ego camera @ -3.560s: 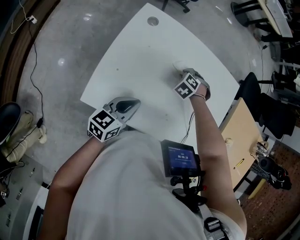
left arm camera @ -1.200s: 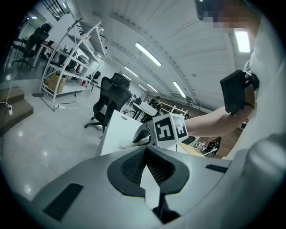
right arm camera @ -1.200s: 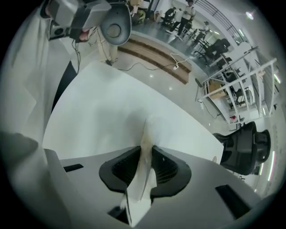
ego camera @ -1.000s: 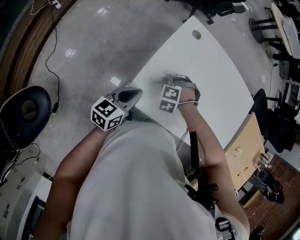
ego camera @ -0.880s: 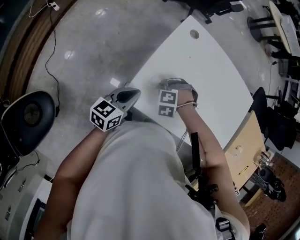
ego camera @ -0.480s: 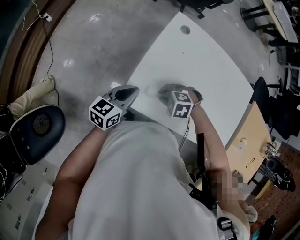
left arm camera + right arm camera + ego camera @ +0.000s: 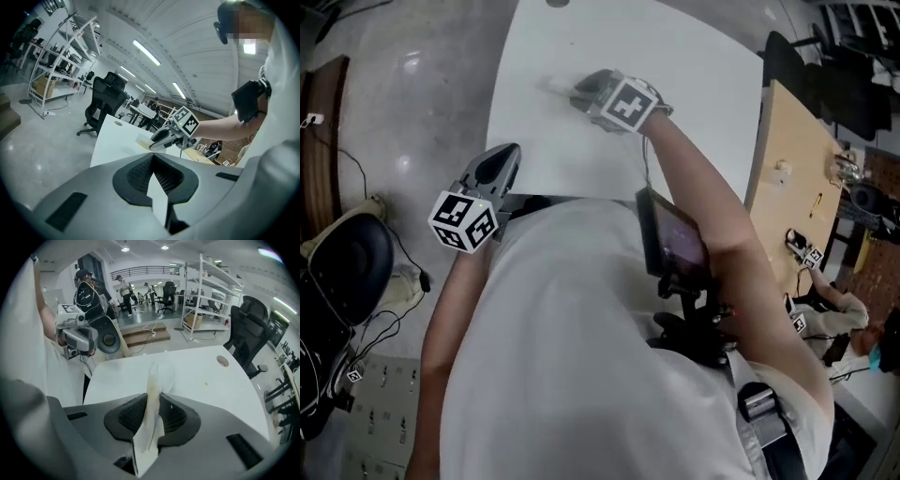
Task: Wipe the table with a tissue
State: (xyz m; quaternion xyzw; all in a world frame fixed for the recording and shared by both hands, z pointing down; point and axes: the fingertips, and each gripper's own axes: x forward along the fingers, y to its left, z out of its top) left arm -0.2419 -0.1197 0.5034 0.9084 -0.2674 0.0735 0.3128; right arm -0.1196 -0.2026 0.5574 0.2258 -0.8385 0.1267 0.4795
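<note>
Right-hand wipe near the table's left edge, tissue pinched in the jaws.

The right gripper (image 7: 152, 404) was clamped on a thin white paper tissue (image 7: 151, 380) with a tan-stained fold. The tissue stood pinched upright between the pads, with its free end sticking out past the jaw tips toward the curved white table (image 7: 694, 94). From the left gripper view that end appeared to rest on the tabletop just under the tips. The left gripper (image 7: 492, 169) hung off the near left corner, well apart from the tissue, with its jaws together on nothing. The flimsy sheet could tear or slide out of the pads if it were dragged under hard pressure. With so little paper ahead of the tips, the jaws themselves might scrape the surface. The soiled fold could also smear rather than clean.
</note>
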